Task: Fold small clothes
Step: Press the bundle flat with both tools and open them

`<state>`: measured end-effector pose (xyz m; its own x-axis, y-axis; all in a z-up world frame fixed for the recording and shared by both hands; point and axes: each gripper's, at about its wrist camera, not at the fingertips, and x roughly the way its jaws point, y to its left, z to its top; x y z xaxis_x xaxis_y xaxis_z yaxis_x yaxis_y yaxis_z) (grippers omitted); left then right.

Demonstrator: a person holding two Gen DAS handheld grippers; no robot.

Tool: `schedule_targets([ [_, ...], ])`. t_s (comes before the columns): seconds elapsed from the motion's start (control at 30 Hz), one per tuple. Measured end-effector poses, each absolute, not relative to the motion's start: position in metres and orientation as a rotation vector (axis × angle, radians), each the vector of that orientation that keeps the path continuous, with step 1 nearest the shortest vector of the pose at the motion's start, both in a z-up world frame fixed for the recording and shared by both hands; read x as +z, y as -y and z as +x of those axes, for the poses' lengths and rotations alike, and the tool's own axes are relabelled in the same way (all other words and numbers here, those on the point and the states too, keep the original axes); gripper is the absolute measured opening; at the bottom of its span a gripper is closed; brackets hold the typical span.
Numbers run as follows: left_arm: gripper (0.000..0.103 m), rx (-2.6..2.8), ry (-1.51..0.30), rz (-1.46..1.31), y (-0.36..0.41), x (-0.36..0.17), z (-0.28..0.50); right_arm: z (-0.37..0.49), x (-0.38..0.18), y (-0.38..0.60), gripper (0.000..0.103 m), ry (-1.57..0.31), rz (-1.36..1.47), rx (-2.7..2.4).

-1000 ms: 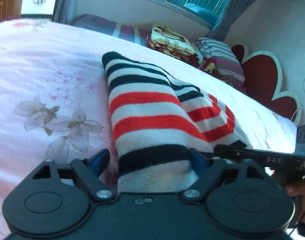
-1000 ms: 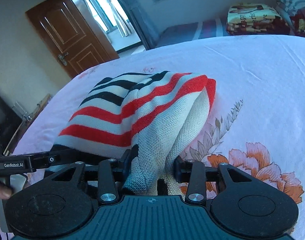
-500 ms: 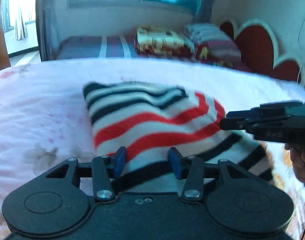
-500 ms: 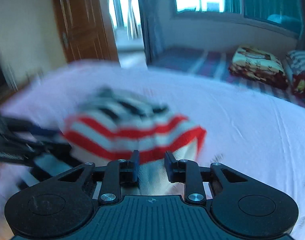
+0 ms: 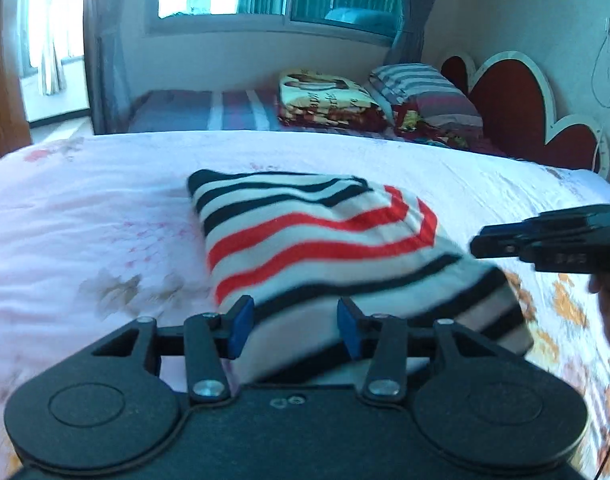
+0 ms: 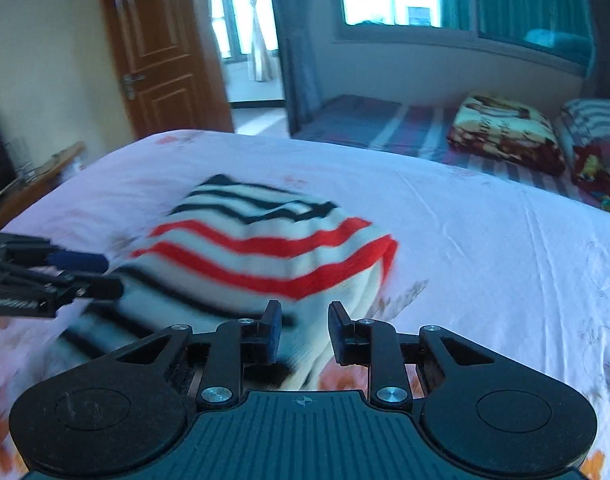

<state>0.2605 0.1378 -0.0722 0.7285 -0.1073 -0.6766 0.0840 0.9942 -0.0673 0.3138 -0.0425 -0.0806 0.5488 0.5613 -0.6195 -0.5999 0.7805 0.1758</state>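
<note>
- Currently left hand-held gripper [image 5: 292, 325] jaws are spread, striped sweater [image 5: 325, 248] hem between them, ungripped.
- Right hand-held gripper [image 6: 303, 330] released, sweater just ahead on bed [image 6: 485, 240].

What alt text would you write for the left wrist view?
The left gripper, jaws open, frames the near edge of a folded striped sweater on a floral bedsheet. The right gripper enters from the right; behind are pillows and a heart-shaped headboard.

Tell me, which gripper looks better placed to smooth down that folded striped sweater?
Probably the left gripper: its open fingers straddle the striped sweater's near edge. The right gripper sits at its corner.
</note>
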Motion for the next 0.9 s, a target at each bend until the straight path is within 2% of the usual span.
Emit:
schedule_targets([
  [0.17,0.048,-0.067,-0.792,-0.034,-0.133,-0.091,0.239,0.287,-0.105,0.025,0.026,-0.734,-0.286,0.656],
  [0.5,0.050,0.010,-0.836,0.070,-0.120,-0.091,0.221,0.285,-0.120,0.026,0.026,-0.760,-0.213,0.535],
  [0.67,0.050,0.033,-0.825,0.026,-0.126,-0.091,0.209,0.284,-0.112,0.024,0.031,-0.788,-0.171,0.534],
  [0.7,0.053,0.039,-0.808,0.029,-0.124,-0.086,0.202,0.280,-0.106,0.030,0.037,-0.788,-0.147,0.539],
  [0.73,0.057,0.044,-0.796,0.035,-0.123,-0.080,0.195,0.273,-0.099,0.036,0.062,-0.770,-0.125,0.536],
  [0.77,0.068,0.050,-0.779,0.042,-0.120,-0.075,0.185,0.261,-0.092,0.044,0.091,-0.740,-0.108,0.524],
  [0.8,0.078,0.062,-0.756,0.042,-0.118,-0.070,0.175,0.248,-0.086,0.052,0.095,-0.706,-0.092,0.513],
  [0.9,0.093,0.070,-0.714,0.002,-0.110,-0.053,0.136,0.208,-0.067,0.072,0.095,-0.679,-0.040,0.546],
])
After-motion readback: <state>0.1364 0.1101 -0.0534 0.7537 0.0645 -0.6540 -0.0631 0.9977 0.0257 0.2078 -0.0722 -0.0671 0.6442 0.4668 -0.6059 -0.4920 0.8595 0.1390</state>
